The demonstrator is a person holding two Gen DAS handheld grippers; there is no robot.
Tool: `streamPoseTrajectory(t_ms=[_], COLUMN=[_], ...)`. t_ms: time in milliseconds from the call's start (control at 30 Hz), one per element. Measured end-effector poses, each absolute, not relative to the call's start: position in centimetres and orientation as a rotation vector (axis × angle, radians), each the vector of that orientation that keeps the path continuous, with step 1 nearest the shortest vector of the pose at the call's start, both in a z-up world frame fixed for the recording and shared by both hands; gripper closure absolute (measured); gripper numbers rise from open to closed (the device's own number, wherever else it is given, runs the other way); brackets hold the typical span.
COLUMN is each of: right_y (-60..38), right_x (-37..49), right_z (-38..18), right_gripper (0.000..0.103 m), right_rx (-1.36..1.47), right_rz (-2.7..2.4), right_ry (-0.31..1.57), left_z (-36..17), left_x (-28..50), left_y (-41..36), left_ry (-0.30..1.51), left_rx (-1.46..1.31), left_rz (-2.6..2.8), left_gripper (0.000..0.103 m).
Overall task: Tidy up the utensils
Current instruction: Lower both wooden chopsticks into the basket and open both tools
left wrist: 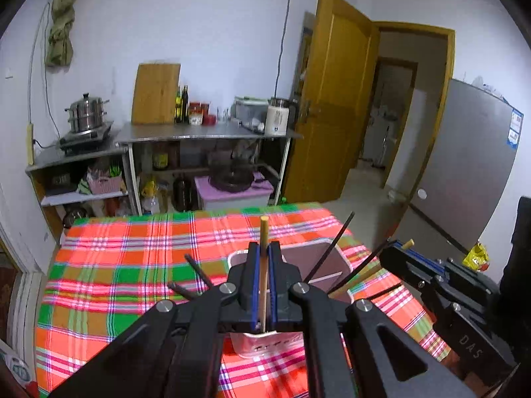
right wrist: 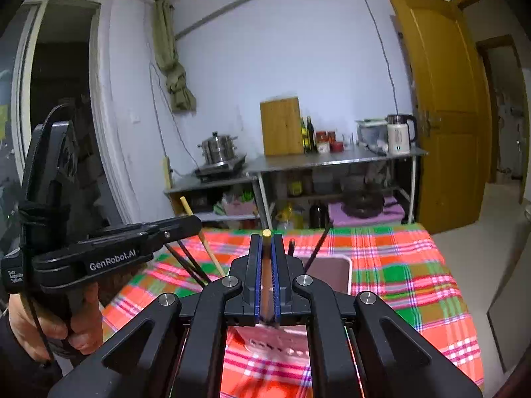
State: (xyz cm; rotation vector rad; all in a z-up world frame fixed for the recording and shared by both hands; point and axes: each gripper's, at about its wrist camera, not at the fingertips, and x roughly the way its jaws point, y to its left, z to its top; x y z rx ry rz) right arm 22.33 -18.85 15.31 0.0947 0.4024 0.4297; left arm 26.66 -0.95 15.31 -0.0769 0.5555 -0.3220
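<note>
My left gripper (left wrist: 264, 247) is shut on a light wooden chopstick (left wrist: 264, 232) that stands up between its blue pads, above a white utensil holder (left wrist: 335, 265). Black chopsticks (left wrist: 332, 243) lean out of the holder. My right gripper (right wrist: 266, 242) is shut on another wooden chopstick (right wrist: 266, 233), also over the white holder (right wrist: 332, 273). The right gripper also shows at the right of the left wrist view (left wrist: 403, 248). The left gripper shows at the left of the right wrist view (right wrist: 186, 224), with its chopstick (right wrist: 199, 232) slanting through it.
The holder stands on a table with a red, green and white plaid cloth (left wrist: 132, 265). Behind it are steel shelves (left wrist: 205, 132) with a pot, a cutting board, bottles and a kettle. A yellow door (left wrist: 335, 99) stands open at the right.
</note>
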Motion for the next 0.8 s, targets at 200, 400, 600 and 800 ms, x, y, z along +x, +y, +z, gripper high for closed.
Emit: streamPoseTrajectory(t_ms=[200, 400, 600, 800], right_y=[-18.1, -18.4, -20.0, -21.5], right_x=[22.5, 21.4, 18.7, 15.4], right_z=[13.8, 14.0, 14.5, 13.0], right_gripper=[0.097, 0.090, 0.089, 0.089], right_rx=[0.060, 0.059, 0.087, 0.113], right_rz=[0.440, 0.442, 0.434, 0.440], right_ry=[0.462, 0.456, 0.430, 0.456], left_z=[14.0, 14.3, 14.4, 12.2], left_x=[26.5, 25.2, 22.1, 18.7], left_y=[-0.9, -0.4, 0.3, 0.4], left_ry=[0.586, 0.572, 0.552, 0.581], left_rx=[-0.087, -0.098, -0.094, -0.068], left_rz=[-0.347, -0.356, -0.358, -0.367], left_gripper=[0.097, 0.081, 0.080, 0.080])
